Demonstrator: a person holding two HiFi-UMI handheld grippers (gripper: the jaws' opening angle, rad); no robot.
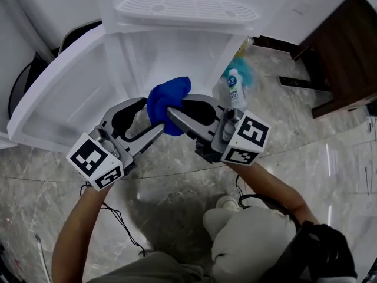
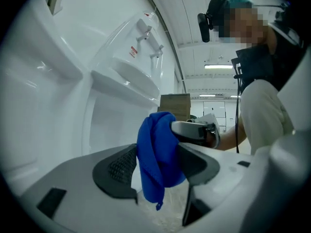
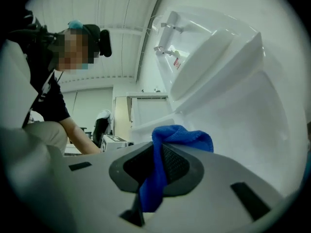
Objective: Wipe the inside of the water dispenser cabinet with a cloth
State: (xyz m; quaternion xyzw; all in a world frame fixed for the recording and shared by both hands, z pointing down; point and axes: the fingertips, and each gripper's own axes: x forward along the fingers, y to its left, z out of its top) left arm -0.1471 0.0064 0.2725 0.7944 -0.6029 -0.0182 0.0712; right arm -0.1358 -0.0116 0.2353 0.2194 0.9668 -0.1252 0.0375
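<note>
The blue cloth (image 1: 168,102) hangs bunched between both grippers in front of the open white dispenser cabinet (image 1: 171,58). My right gripper (image 1: 177,108) comes in from the right and is shut on the cloth (image 3: 182,136), which drapes over and down between its pads. My left gripper (image 1: 150,118) reaches in from the left with its jaws spread wide. In the left gripper view the cloth (image 2: 155,154) dangles in that gap, pinched at the top by the right gripper's tip (image 2: 192,130). The cabinet door (image 1: 65,93) stands swung open to the left.
A white bottle with a blue label (image 1: 235,87) and something teal (image 1: 241,63) sit beside the cabinet's right wall. A dark wooden unit (image 1: 341,46) stands at the right. The drip tray (image 1: 185,9) juts out above the opening. A black cable (image 1: 118,217) trails over the marble floor.
</note>
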